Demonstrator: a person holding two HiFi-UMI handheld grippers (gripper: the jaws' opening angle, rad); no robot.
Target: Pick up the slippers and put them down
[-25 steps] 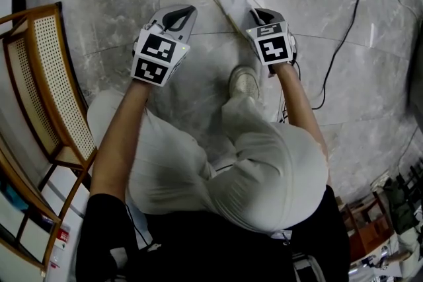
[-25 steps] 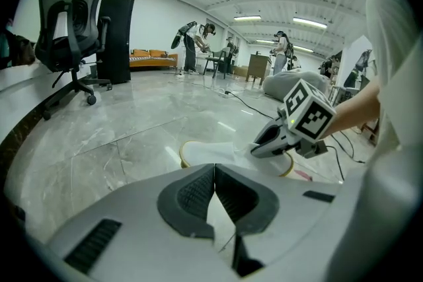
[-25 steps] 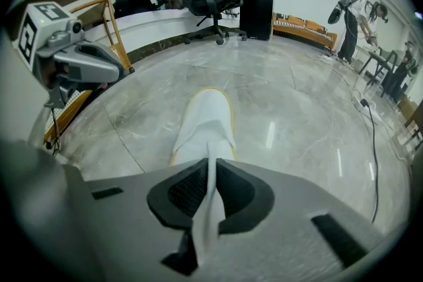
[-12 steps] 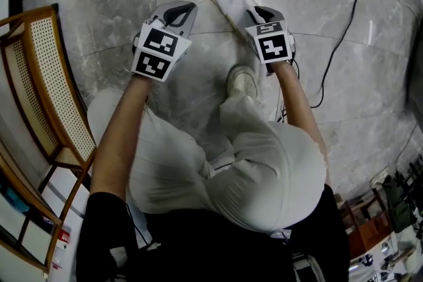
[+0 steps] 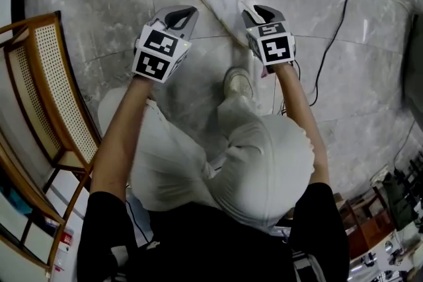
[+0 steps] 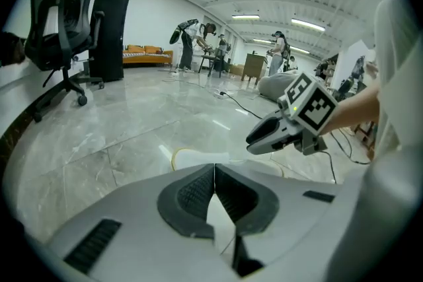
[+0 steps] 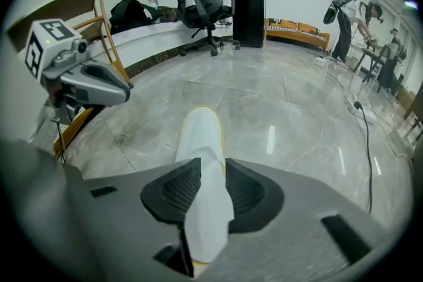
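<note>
Slipper (image 7: 200,135), white, lying along the floor (image 7: 297,109), its upper band standing between the jaws of my right gripper (image 7: 213,167). These jaws have just been opening and stand partly apart, loose about the band rather than clamping it. I judge this to be the release that completes the put-down. My left gripper (image 6: 215,172), beside it, has its jaws closed tip to tip on nothing. A wooden chair (image 5: 56,89) stands well apart at my left. No second slipper is in sight.
</note>
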